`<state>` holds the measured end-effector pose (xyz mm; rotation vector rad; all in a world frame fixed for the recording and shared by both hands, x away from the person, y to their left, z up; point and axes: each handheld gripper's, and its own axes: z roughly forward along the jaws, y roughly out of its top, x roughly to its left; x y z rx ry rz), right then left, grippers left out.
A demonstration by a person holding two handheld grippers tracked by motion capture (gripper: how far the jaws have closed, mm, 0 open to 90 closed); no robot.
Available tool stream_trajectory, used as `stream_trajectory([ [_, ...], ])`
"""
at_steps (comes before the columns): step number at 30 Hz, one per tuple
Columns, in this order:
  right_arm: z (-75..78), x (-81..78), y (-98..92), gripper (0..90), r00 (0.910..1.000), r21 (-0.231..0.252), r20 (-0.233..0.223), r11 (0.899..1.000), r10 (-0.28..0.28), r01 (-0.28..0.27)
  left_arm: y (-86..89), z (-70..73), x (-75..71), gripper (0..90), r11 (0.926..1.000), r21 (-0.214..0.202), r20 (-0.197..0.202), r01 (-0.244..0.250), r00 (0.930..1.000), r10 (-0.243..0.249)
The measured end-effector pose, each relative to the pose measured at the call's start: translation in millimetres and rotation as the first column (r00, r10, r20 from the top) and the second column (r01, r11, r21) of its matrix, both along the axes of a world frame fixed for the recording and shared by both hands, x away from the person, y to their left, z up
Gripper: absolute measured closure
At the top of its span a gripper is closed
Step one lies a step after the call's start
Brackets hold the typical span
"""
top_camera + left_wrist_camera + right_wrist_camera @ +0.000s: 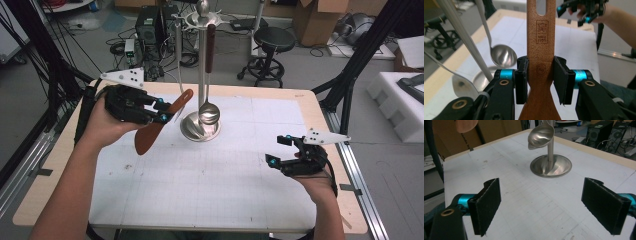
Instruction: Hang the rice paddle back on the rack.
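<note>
Between your left gripper's (540, 82) matt black pads, at the frame's centre, sits a smooth, matt wooden spatula (541, 50). Left of it you see a mirror-polished metal ladle (503, 55). Your utensil stand (201, 126), upper centre, is glossy steel; the table mat (210, 175) looks papery and scuffed.

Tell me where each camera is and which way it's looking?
High view: above the person's side, looking forward and down on the table; both forearms, the left gripper holding a wooden spatula, and the right gripper show.
Left gripper view: on the left gripper, looking along the spatula across the table; the other hand shows far off.
Right gripper view: on the right gripper, looking over the table at the utensil stand; its open jaws show.
Shared: the hanging ladle appears in all three.
</note>
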<state>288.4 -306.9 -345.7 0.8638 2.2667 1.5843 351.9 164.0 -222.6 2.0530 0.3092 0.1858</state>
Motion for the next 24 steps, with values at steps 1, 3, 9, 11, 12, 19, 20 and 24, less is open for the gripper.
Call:
stream_trajectory([
  [1,-0.2,0.1,0.0,15.2,1.0000,0.000,0.001,1.000,0.000,0.000,1.1,1.4,1.5,65.7,0.9999,-0.013,-0.006,0.003,1.0000,-0.003],
  [3,-0.3,0.0,0.0,15.2,1.0000,0.000,-0.002,1.000,0.002,-0.002,2.5,3.8,3.5,65.7,0.9996,-0.028,0.004,-0.007,1.0000,0.007],
  [9,-0.3,0.1,-0.4,15.2,1.0000,0.002,0.000,1.000,0.001,-0.001,9.2,13.9,11.3,65.8,0.9962,-0.085,0.018,-0.020,0.9996,0.022],
  [11,-0.3,0.1,-0.3,15.3,1.0000,0.002,0.001,1.000,0.001,-0.001,12.8,19.6,13.9,65.8,0.9917,-0.126,0.028,-0.028,0.9991,0.031],
  [12,-0.2,0.0,-0.3,15.2,1.0000,0.003,0.001,1.000,0.001,-0.001,14.6,22.7,15.7,65.8,0.9899,-0.138,0.030,-0.030,0.9990,0.034],
  [19,-0.3,0.2,-1.7,15.2,1.0000,0.007,0.000,1.000,-0.003,0.003,17.3,35.7,28.7,65.8,0.9769,-0.208,0.044,-0.051,0.9971,0.061],
  [20,-0.3,0.2,-1.7,15.2,1.0000,0.008,0.000,1.000,-0.002,0.002,17.3,36.7,31.3,65.8,0.9756,-0.213,0.041,-0.053,0.9972,0.063],
  [24,-0.1,-0.2,-1.4,15.2,1.0000,0.006,0.001,1.000,0.001,-0.001,19.2,40.6,39.9,65.8,0.9633,-0.258,0.041,-0.073,0.9955,0.086],
])
